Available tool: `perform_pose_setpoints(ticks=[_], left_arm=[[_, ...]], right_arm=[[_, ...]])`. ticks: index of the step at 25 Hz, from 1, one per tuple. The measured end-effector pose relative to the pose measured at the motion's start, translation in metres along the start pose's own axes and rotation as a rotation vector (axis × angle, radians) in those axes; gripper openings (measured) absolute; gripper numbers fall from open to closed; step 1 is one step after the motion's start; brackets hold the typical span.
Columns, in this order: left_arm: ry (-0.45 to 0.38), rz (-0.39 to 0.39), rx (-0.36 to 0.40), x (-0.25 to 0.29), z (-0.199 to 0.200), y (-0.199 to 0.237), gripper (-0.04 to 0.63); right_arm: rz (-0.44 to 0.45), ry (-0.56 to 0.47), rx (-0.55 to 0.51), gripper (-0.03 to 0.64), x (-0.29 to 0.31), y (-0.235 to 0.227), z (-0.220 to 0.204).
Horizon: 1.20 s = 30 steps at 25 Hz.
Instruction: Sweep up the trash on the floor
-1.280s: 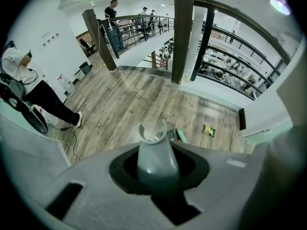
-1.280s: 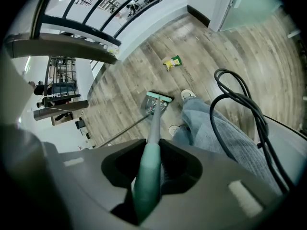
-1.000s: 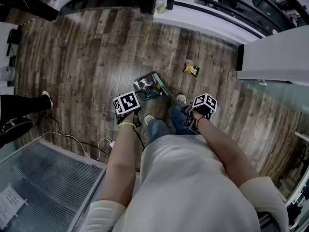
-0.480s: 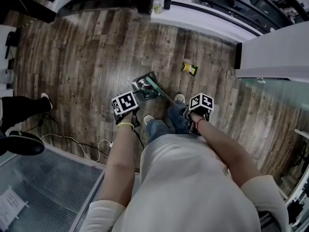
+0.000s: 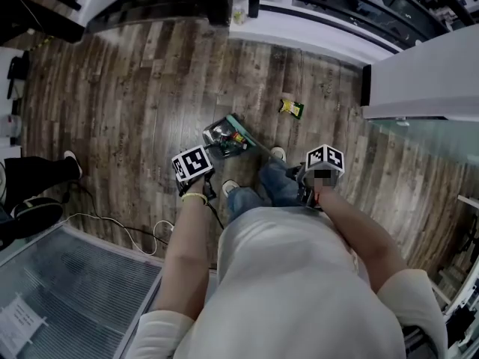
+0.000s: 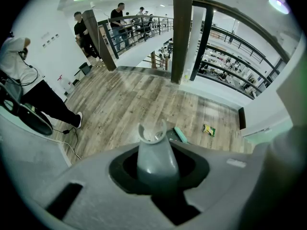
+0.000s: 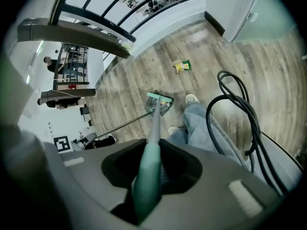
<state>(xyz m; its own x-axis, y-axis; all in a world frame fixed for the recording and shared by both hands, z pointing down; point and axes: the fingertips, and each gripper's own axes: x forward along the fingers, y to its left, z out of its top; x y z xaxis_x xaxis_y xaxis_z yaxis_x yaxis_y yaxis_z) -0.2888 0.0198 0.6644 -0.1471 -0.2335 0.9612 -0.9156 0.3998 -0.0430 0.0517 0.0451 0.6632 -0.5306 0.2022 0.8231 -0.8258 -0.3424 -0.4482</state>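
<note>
Crumpled yellow-green wrapper (image 5: 291, 108), loose on the floor (image 5: 135, 88), well beyond both tongs and off to the right of the broom head (image 7: 159, 98). Not yet swept in.

Looks like thin, crinkly film: likely to skid or flutter away under a fast stroke across smooth, glossy wood-grain planks, or to slip past the bristles if the head is tilted.

Dark dustpan (image 5: 223, 137) down on the floor just ahead of the left tongs (image 6: 158, 174), with shiny foil-like scraps already in it. Could spill those if lifted or tipped while reaching for the wrapper.

Left tongs clamped round the dustpan's grey, tapered plastic handle (image 6: 157, 152), smooth and round, so liable to twist in the grip.

Right tongs (image 7: 151, 176) closed on the broom's teal grip, with a thin metal shaft (image 7: 154, 121) running down to the flat teal head, which sits at the dustpan's edge.

Black looped cable (image 7: 240, 114) hanging beside the right tongs, close to the jeans leg: could snag mid-sweep. Shoes (image 5: 278, 153) right beside the pan, easy to knock
</note>
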Motion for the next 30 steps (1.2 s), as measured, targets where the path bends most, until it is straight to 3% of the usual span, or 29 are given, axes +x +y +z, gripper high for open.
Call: perform_pose_setpoints(ticks=[12,15,19,27,30], left_arm=[[-0.002,-0.011,-0.019,-0.004,-0.004,0.001,0.084],[-0.036,0.031,0.002,-0.011,0.0,0.008,0.084],[-0.016,-0.021,-0.04,-0.012,-0.006,-0.006,0.084],[-0.056,0.02,-0.001,-0.02,0.013,-0.013,0.084],[-0.051,0.014,-0.024,-0.022,0.012,-0.026,0.084]], right_arm=[[0.047,-0.095,0.104,0.095,-0.038,-0.025,0.034],[0.065,-0.115,0.131,0.095,-0.047,-0.031,0.045],[0.095,-0.145,0.172,0.095,-0.062,-0.038,0.062],[0.128,-0.208,0.205,0.095,-0.092,-0.049,0.101],[0.134,-0.229,0.216,0.095,-0.105,-0.058,0.118]])
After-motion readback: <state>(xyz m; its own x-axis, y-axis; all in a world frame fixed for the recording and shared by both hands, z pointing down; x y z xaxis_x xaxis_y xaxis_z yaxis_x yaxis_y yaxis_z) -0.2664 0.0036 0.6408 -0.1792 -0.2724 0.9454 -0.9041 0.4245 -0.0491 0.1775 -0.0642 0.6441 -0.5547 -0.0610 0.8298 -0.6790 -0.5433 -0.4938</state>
